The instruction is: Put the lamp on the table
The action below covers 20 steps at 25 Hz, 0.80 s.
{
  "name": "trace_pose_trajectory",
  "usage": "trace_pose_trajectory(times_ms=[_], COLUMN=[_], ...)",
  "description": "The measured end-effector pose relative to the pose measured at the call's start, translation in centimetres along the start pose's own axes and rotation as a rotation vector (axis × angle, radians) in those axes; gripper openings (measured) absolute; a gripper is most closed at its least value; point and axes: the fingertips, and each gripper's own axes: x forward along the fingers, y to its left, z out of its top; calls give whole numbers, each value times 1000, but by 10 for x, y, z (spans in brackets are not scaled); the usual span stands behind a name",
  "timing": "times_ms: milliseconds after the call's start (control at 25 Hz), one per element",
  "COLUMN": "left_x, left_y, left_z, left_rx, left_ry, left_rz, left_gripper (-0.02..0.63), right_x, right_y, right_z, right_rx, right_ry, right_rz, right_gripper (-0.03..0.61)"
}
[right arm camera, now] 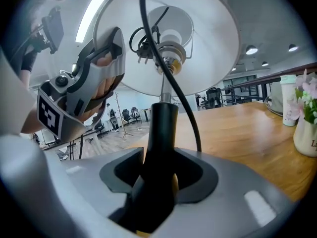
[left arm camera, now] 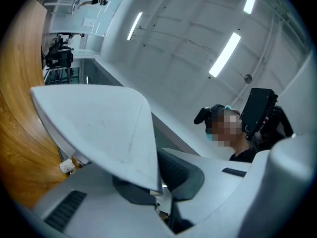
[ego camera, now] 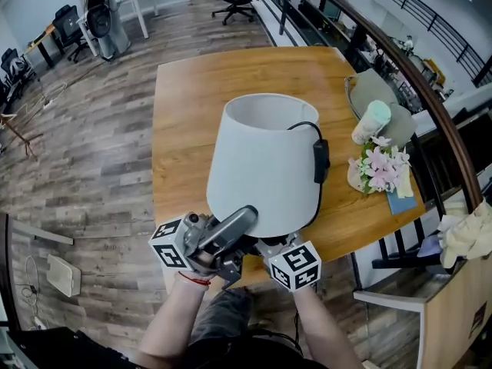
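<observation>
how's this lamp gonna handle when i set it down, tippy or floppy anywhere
Probably top-heavy: the wide shade sits on a thin stem, so it may tip if nudged. The shade likely flexes under the left gripper. The loose cord could snag.

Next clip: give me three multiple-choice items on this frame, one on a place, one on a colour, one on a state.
1. The flowers stand: A on the floor; B near the table's right edge; C on a chair.
2. The shade is: A white; B red; C black.
3. The right gripper is: A open; B shut on the cord; C shut on the stem.
Answers: 1 B, the head view shows them by that edge. 2 A, white in the head view. 3 C, its view shows the jaws clamping the black stem.
</observation>
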Motion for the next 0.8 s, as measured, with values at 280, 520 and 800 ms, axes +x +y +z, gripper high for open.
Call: trace_pose_trajectory(times_ms=[280,520,800], left_x=[-4,-5,-11], left_y=[28,46,58], left_z=[19,30,38], left_rx=[-23,-25,-39], left_ry=[7,20,4], left_rz=[-9,-24,-44], left_gripper=[0,0,0], right_x=[29,48,60], right_y=[-21,-37,-48], right_z=[6,10,11], right_rx=[-18,-30,-65], right_ry=[-3,-13,-7], right_rz=[-35,-65,-87], right_gripper=[198,198,198])
